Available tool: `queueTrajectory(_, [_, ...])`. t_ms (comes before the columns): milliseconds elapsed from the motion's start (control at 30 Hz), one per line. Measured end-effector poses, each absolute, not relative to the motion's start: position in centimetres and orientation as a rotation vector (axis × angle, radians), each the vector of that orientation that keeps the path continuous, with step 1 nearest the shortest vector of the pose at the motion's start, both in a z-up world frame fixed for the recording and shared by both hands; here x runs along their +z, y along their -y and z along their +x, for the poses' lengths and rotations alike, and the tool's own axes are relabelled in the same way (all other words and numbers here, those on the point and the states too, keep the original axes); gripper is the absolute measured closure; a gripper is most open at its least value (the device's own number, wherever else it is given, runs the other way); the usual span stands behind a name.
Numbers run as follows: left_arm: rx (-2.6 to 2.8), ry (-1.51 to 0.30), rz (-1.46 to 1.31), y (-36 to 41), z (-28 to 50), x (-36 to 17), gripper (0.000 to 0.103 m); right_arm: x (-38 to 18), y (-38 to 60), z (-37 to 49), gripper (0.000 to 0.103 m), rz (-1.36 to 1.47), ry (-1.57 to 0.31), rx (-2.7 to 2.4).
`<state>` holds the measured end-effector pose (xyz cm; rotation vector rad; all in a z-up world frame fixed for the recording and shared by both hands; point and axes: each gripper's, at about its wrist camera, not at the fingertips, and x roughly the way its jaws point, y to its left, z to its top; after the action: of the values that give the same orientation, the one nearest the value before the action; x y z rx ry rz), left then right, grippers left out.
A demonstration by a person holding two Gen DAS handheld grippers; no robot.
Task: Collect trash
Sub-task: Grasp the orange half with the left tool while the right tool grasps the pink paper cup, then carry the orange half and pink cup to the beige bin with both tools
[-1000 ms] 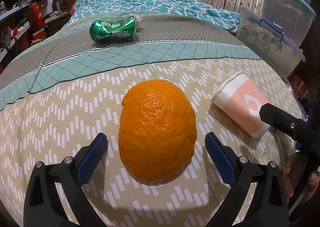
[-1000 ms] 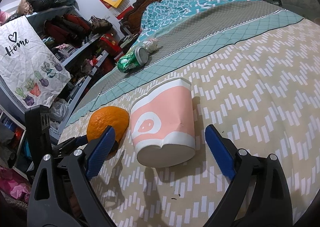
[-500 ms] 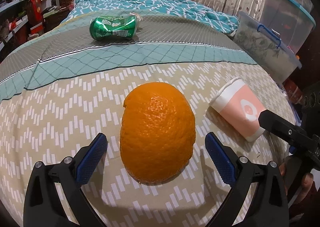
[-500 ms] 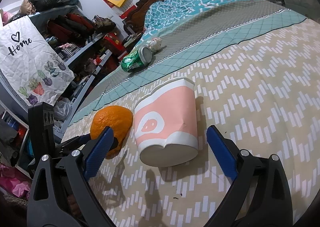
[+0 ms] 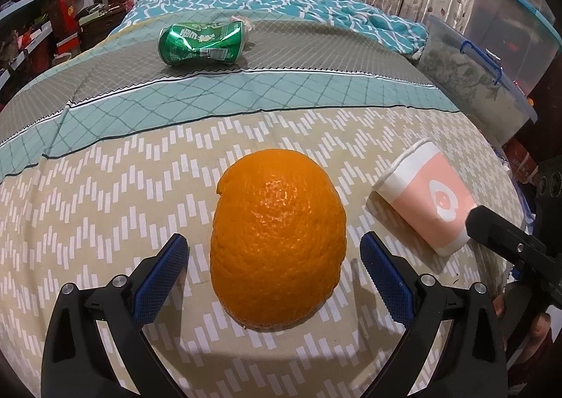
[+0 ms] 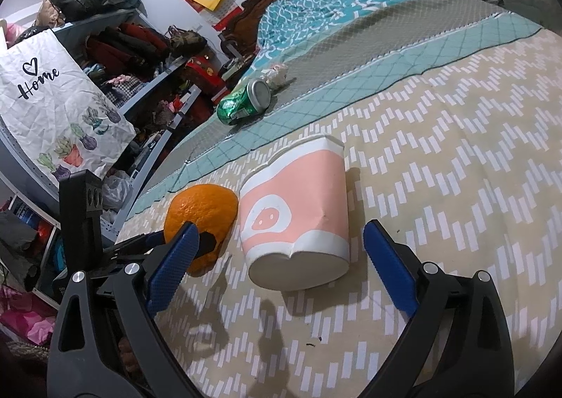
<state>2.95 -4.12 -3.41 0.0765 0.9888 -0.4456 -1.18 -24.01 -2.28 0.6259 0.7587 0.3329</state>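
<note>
The left hand-held gripper [image 6: 196, 240] partly hides the orange peel [image 6: 207, 208].

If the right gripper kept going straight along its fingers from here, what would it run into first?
Most likely the pink paper cup, lying on its side on the bedspread with its base toward the open right gripper. It sits centred between the fingers, apart from both, though exact depth is hard to judge.

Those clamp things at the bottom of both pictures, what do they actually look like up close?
Both the left gripper and the right gripper are black plastic, shaped like spring clamps with triangular cut-outs and silver rivets at the joints. Each finger ends in a flat blue pad with a fine cross-hatched texture. No cables or markings show.
</note>
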Motion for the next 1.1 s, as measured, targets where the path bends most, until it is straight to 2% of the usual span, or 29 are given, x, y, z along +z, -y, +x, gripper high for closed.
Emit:
queueTrajectory(167, [-0.405, -0.974, 0.147, 4.8, 3.0, -3.7, 0.009, -2.4, 26.7, -0.8, 0.008, 0.843, -0.767, 0.404])
queueTrajectory(300, [-0.389, -0.968, 0.189, 5.4, 2.9, -3.9, 0.009, -2.4, 27.2, 0.1, 0.011, 0.849, -0.811, 0.382])
queueTrajectory(400, [-0.397, -0.966, 0.188, 5.4, 3.0, -3.9, 0.009, -2.9, 26.6, 0.8, 0.03, 0.828, -0.864, 0.366])
queueTrajectory(467, [-0.408, -0.963, 0.169, 5.2, 3.0, -3.9, 0.009, -3.3, 26.3, 1.2, 0.047, 0.838, -0.888, 0.385])
queueTrajectory(533, [-0.41, -0.961, 0.158, 5.0, 3.0, -3.8, 0.011, -3.6, 25.8, 1.4, 0.051, 0.853, -0.908, 0.419])
queueTrajectory(667, [-0.395, -0.952, 0.162, 5.0, 3.0, -3.7, 0.016, -4.0, 24.7, 1.3, 0.056, 0.87, -0.932, 0.454])
queueTrajectory(1000, [-0.38, -0.946, 0.182, 5.3, 2.8, -3.7, 0.019, -4.0, 21.2, 1.5, 0.058, 0.84, -0.958, 0.516])
queueTrajectory(1100, [-0.384, -0.94, 0.183, 5.3, 2.7, -3.6, 0.024, -4.2, 21.6, 1.2, 0.06, 0.868, -0.948, 0.519])
